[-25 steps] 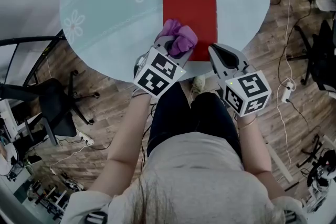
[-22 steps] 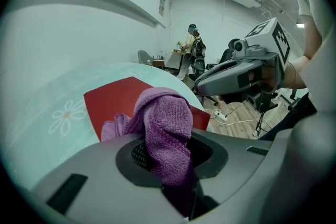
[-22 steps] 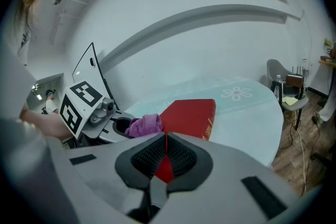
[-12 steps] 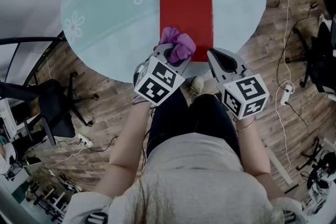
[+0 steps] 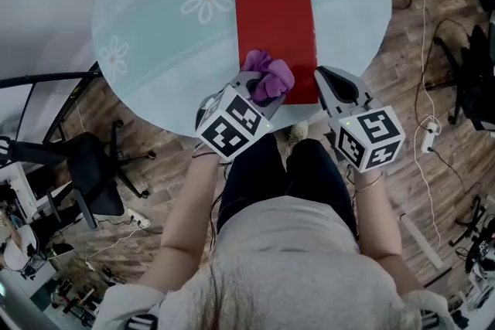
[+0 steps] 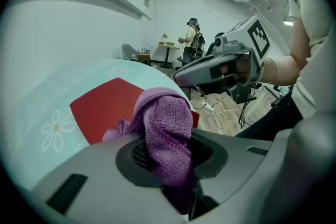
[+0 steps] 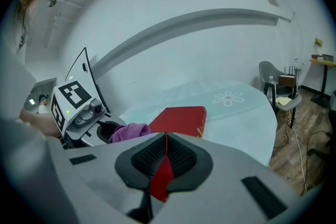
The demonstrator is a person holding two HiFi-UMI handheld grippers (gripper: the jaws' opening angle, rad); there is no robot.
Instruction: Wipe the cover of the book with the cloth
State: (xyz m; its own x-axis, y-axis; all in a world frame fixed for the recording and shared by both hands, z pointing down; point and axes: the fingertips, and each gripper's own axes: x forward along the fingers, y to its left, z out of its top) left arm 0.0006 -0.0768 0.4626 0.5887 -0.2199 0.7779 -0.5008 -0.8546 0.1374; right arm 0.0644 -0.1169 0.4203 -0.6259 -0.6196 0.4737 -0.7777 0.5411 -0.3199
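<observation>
The left claw, squeezing the fuzzy purple cloth, has slid a little along the near edge of the flat red book on the pale blue table. The right claw, beside the book, is closed and empty. Nothing holds the book, so hard wiping might push it away.

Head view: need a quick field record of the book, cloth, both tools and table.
book: red book, closed, lying flat on the table
cloth: purple cloth, bunched, over the book's near end
left tool: left tool shut on the cloth
right tool: right tool, jaws together, nothing held, tip by the book's near right corner; contact can't be told
table: round table, pale teal, flower print
</observation>
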